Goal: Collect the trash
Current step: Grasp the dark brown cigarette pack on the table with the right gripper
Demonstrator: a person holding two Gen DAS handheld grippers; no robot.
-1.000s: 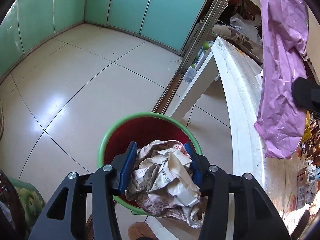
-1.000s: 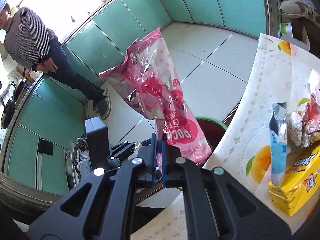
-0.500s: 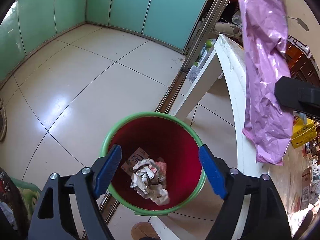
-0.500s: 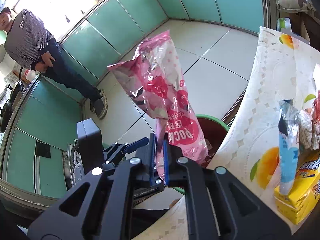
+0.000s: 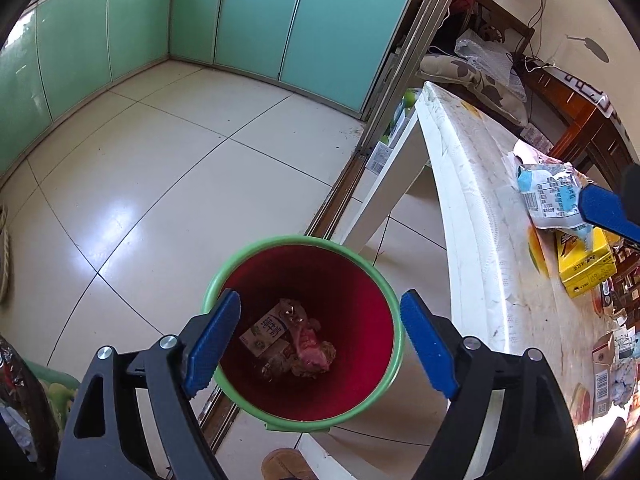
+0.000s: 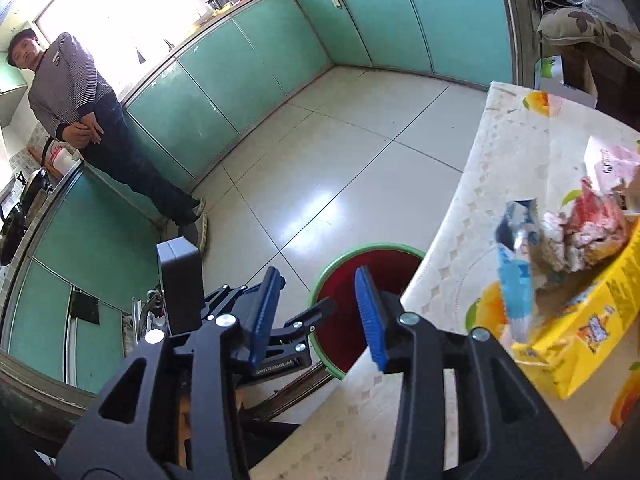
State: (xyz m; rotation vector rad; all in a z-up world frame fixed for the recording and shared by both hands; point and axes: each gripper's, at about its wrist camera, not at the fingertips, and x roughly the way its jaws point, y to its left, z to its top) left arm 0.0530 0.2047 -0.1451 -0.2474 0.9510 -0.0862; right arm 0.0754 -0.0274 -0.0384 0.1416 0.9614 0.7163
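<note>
A green bin with a red inside (image 5: 372, 280) stands on the floor by the table; it also shows in the right wrist view (image 6: 332, 276). Crumpled paper, a carton and pink wrapper (image 5: 296, 344) lie in its bottom. My left gripper (image 5: 320, 340) is open and empty, held above the bin. My right gripper (image 6: 320, 312) is open and empty, near the table edge above the bin; its blue finger (image 5: 608, 212) shows at the right of the left wrist view. A blue and white wrapper (image 5: 548, 192) lies on a yellow box (image 5: 584, 264) on the table.
The white table (image 5: 472, 208) with a fruit-print cloth (image 6: 452, 240) holds wrappers (image 6: 584, 232), small cartons and the yellow box (image 6: 580, 320). A man (image 6: 80, 112) stands by teal cabinets (image 6: 240, 64). A shoe (image 5: 288, 464) is below the bin.
The right gripper opened and the pink bag it held dropped; pink wrapper now lies in the bin. The left gripper had let go of the crumpled paper earlier and stays open.
</note>
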